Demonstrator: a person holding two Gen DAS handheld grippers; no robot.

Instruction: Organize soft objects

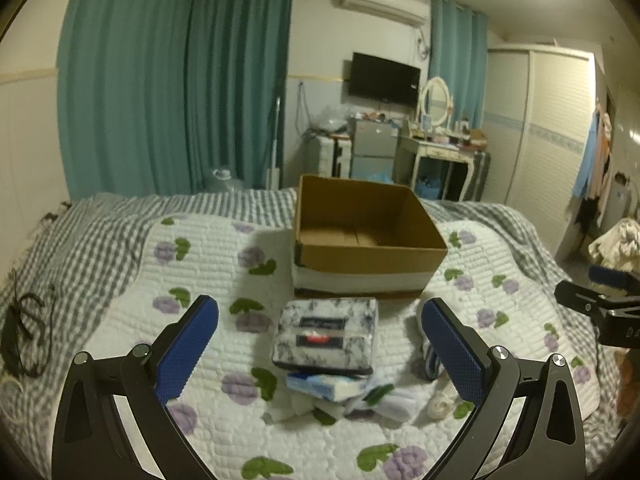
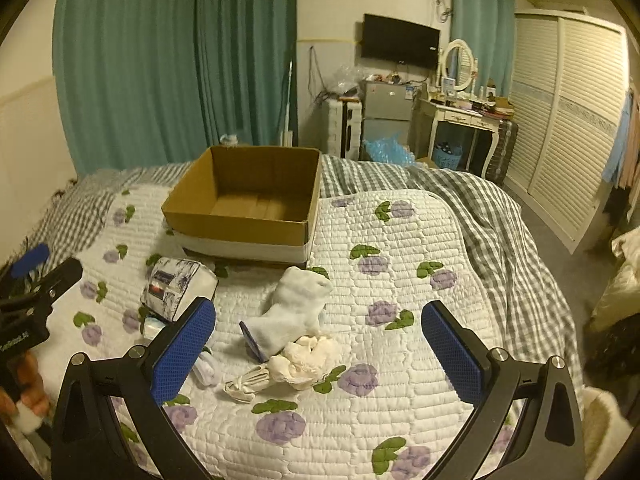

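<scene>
Cardboard box (image 1: 370, 240) sits beyond both open, empty tools.

Bkgd items recorded: teal curtains (image 1: 176, 80), wall TV (image 2: 400, 41), AC unit (image 1: 382, 2), wardrobe (image 2: 568, 116), dressing table w/ oval mirror (image 1: 435, 101).

In the left wrist view the cardboard box (image 1: 368, 232) is standing open-topped at frame centre, blocking the straight path up the bed. Just below it a tissue pack (image 1: 326, 334) is lying on a blue-white packet (image 1: 324, 386), filling the gap between the blue pads. In the right wrist view a white sock (image 2: 298, 312) and cream cloth (image 2: 308, 360) are lying centre-left, while the quilt (image 2: 400, 272) at centre right is lying bare up to the checked blanket (image 2: 500, 216).
</scene>
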